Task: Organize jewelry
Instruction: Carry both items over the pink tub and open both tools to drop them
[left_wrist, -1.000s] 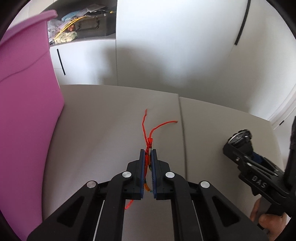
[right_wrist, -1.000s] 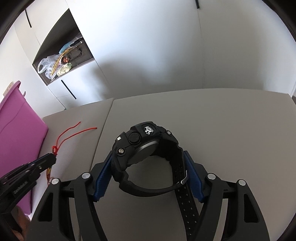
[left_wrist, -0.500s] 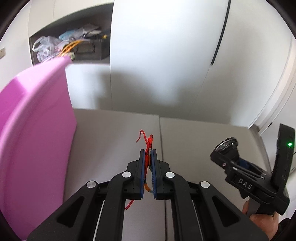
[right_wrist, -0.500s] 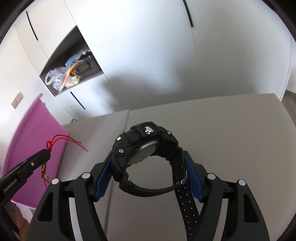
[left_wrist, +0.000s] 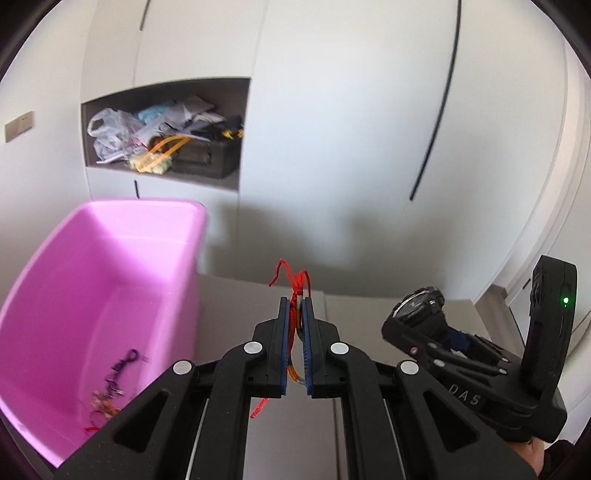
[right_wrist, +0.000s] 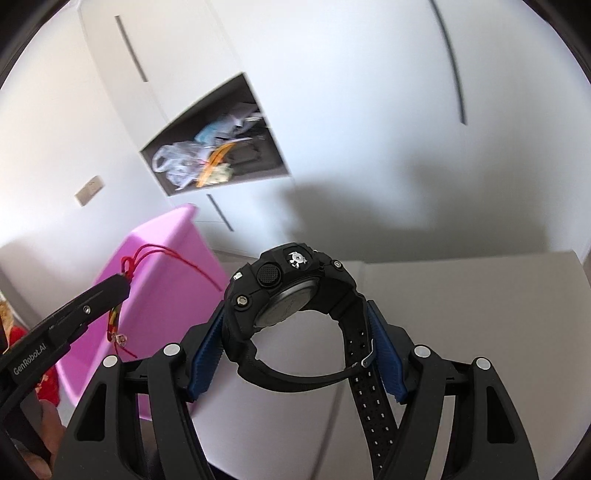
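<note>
Both hand-held grippers have risen since a second ago: then the red cord lay trailing on the tabletop, now it hangs clear of it, and the pink bin, seen before only as a side wall, shows its open inside.

The left hand-held gripper (left_wrist: 294, 314) is closed on the cord (left_wrist: 295, 295), its blue pads pinching the strands; red ends stick up past the tips and a loose tail dangles below. The right hand-held gripper (right_wrist: 295, 328) holds a black watch (right_wrist: 291, 295) between wide-set blue pads, one pad on the case, the other on the strap by the buckle, and the strap's free end hangs down.

The bin (left_wrist: 110, 266) stands at the left end of the tabletop (left_wrist: 288, 435), its near rim cut off by the picture's edge. On its floor lie a few small trinkets (left_wrist: 110, 391), blurred. The cord is right of the bin's right wall and not yet over the opening. The tabletop to the right of the bin is bare, with a seam running away toward the white cupboards. An open niche (left_wrist: 166, 129) in them holds bags and a dark case.

Both grippers tilt downward, side by side, the right one near the left. A bit of the person's hand (left_wrist: 532, 454) shows under the right handle.
</note>
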